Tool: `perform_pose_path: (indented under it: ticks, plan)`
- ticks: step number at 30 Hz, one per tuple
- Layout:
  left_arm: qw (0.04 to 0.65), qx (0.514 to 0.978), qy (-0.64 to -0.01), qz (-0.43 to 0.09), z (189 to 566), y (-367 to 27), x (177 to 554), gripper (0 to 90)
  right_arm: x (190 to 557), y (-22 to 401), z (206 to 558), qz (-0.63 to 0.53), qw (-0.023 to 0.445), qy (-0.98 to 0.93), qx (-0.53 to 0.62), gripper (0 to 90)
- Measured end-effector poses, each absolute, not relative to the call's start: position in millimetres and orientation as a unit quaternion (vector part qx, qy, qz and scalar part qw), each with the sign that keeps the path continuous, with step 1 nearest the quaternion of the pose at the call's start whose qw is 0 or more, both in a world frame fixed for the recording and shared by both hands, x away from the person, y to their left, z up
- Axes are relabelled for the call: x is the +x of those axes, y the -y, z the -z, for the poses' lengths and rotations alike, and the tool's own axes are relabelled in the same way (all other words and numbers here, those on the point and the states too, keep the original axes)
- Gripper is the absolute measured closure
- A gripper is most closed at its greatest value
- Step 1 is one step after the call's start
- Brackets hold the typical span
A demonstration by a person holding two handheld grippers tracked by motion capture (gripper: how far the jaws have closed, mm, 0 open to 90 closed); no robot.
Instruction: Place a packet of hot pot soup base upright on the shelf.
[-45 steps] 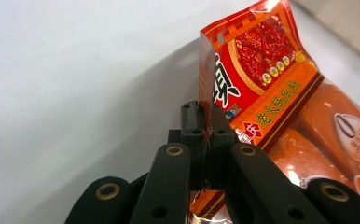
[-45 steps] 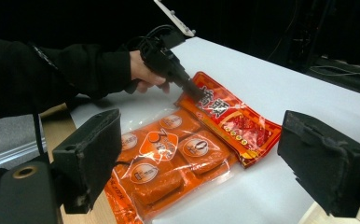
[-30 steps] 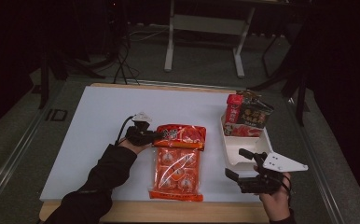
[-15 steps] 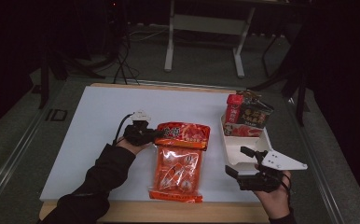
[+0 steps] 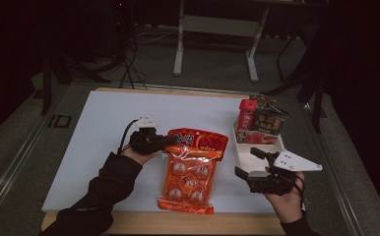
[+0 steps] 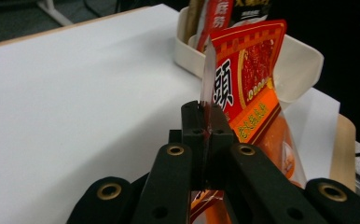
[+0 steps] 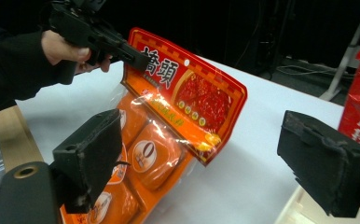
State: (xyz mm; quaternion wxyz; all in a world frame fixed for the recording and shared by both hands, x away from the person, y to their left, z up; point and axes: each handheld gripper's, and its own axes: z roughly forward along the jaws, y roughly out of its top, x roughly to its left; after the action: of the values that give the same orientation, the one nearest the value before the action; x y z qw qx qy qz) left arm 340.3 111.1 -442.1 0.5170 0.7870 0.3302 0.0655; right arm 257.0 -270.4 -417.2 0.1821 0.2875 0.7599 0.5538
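Left gripper (image 5: 166, 141) pinches the orange snack bag's (image 5: 190, 172) far-left header corner; bag runs far-to-near, left of the spread right gripper (image 5: 249, 164).

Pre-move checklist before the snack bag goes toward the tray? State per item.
1. Left gripper shut on the orange snack bag at its top header edge: ok.
2. Bag fully off the table: not ok, the top is raised while the lower end lies on the surface.
3. Right gripper free: ok, jaws open, nothing between them.
4. Free space in the white tray: ok at the near end; other packets stand at the far end.
5. Grip firm enough for a full lift: cannot tell, the jaws pinch a thin film edge.
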Motion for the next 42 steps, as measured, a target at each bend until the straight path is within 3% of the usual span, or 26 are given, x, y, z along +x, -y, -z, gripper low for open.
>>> perform_pose_path:
  ticks: [22,25,35,40,41,42]
  plan:
    - [0.556,0.776,-0.291,-0.060,422,-106,316,90.0,301,243,438,-0.553,0.122,-0.763,0.311,15.9]
    - [0.561,0.774,-0.287,-0.059,420,-105,313,90.0,301,241,441,-0.553,0.108,-0.767,0.307,22.6]
    - [0.569,0.769,-0.288,-0.048,419,-104,311,90.0,300,237,452,-0.536,0.071,-0.794,0.277,60.9]
    - [0.571,0.768,-0.286,-0.051,419,-104,309,90.0,301,240,452,-0.536,0.057,-0.797,0.273,70.5]
    - [0.571,0.767,-0.288,-0.047,419,-104,309,90.0,301,241,451,-0.536,0.054,-0.797,0.273,75.7]
    - [0.572,0.766,-0.290,-0.045,419,-105,309,90.0,302,244,449,-0.540,0.036,-0.797,0.269,87.3]
